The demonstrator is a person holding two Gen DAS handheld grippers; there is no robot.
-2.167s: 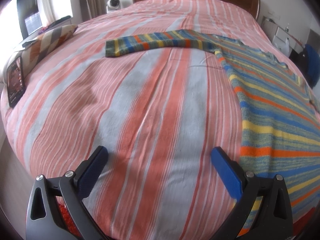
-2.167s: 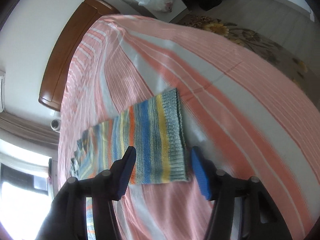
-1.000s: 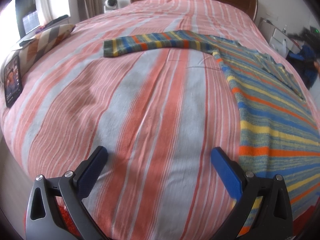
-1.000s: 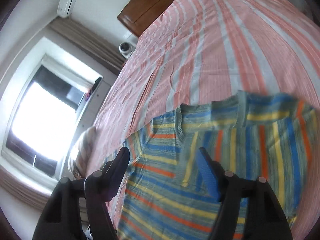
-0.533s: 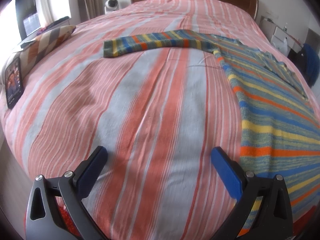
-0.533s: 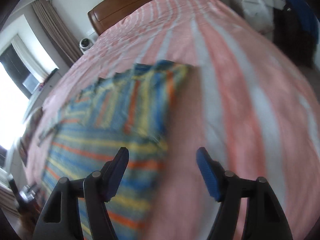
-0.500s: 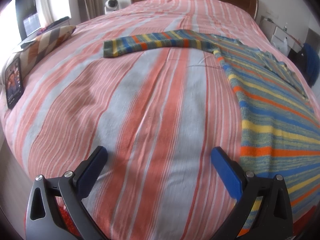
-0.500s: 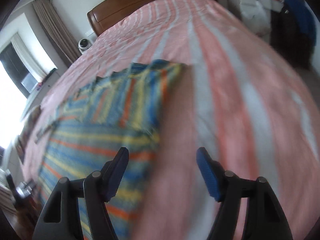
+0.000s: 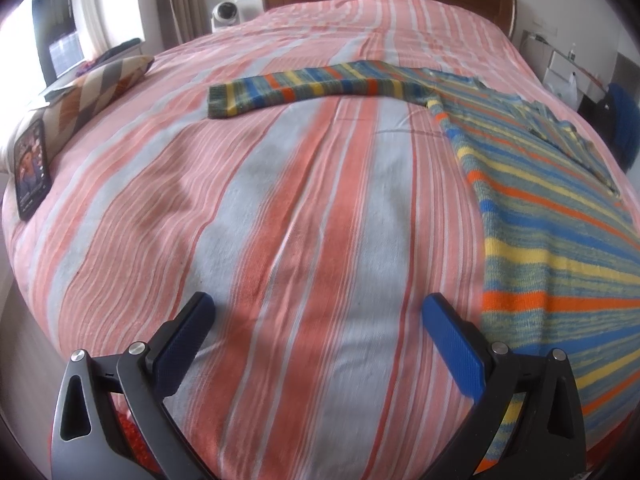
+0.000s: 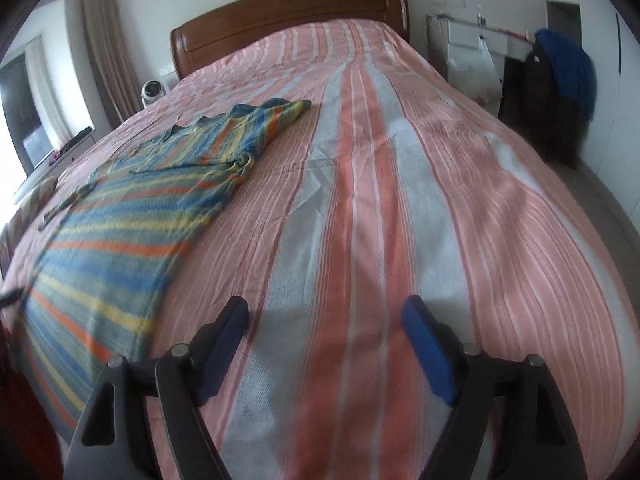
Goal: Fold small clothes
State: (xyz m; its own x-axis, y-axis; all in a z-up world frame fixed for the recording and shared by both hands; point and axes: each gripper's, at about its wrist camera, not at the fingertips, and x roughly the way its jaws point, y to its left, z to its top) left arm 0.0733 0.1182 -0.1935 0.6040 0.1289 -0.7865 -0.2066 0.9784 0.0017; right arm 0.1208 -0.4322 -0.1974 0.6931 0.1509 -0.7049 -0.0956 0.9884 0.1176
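Observation:
A striped knit sweater [image 9: 560,236] in blue, yellow, orange and grey lies flat on the bed, its left sleeve [image 9: 304,88] stretched out to the left. In the right wrist view the sweater [image 10: 120,216] lies at the left with its right sleeve [image 10: 256,124] folded in over the body. My left gripper [image 9: 316,312] is open and empty, low over the bedspread just left of the sweater's hem. My right gripper [image 10: 324,312] is open and empty over bare bedspread to the right of the sweater.
The bed has a pink, orange and grey striped cover [image 9: 280,220] and a wooden headboard [image 10: 288,12]. A patterned pillow [image 9: 96,88] and a phone [image 9: 30,172] lie at the left edge. A white cabinet [image 10: 476,56] and dark clothes [image 10: 560,92] stand to the right.
My right gripper let go of the right sleeve, now folded over the body, and swung back to hover over bare bedspread right of the sweater. My left gripper has barely moved.

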